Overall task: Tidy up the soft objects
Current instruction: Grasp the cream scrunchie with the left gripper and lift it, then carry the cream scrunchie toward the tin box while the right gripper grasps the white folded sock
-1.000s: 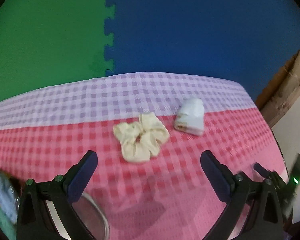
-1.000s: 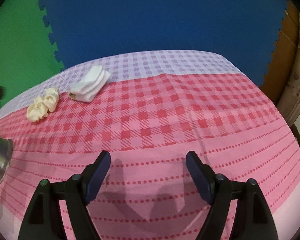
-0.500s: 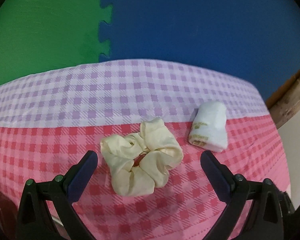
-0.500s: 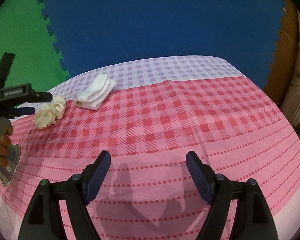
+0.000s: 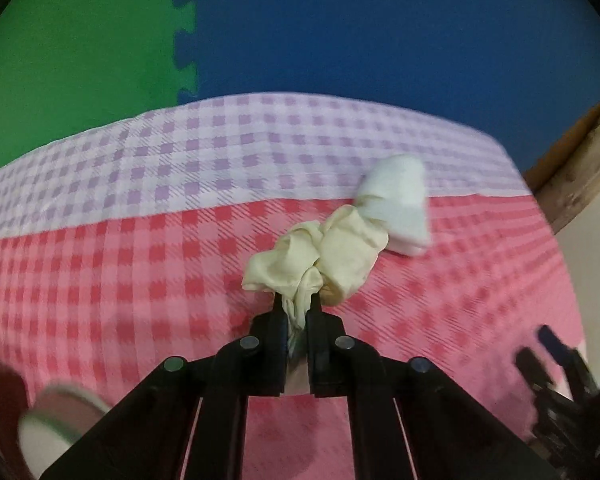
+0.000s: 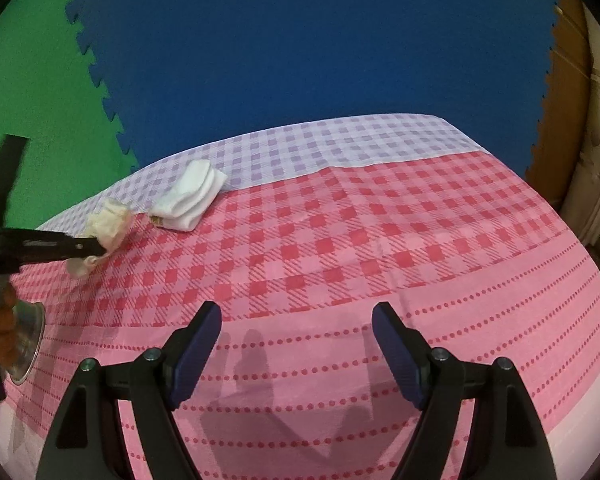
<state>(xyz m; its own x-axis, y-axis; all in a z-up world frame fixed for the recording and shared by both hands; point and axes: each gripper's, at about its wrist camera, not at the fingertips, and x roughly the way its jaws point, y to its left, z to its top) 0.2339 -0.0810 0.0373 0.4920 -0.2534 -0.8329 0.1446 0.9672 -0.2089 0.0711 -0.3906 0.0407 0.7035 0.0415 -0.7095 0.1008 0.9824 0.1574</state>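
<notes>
Bench [image 6: 380,240] draped in checked cloth, pink near, lilac far. Folded white socks [image 6: 190,196] lying across the colour seam; metal bowl [image 6: 30,344] at left edge.

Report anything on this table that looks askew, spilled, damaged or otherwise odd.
Nothing looks spilled or damaged. The cream scrunchie is bunched and stretched only because the left gripper is shut on it. The folded white socks lie tidy on the checked tablecloth. The right gripper is open, holding nothing.
</notes>
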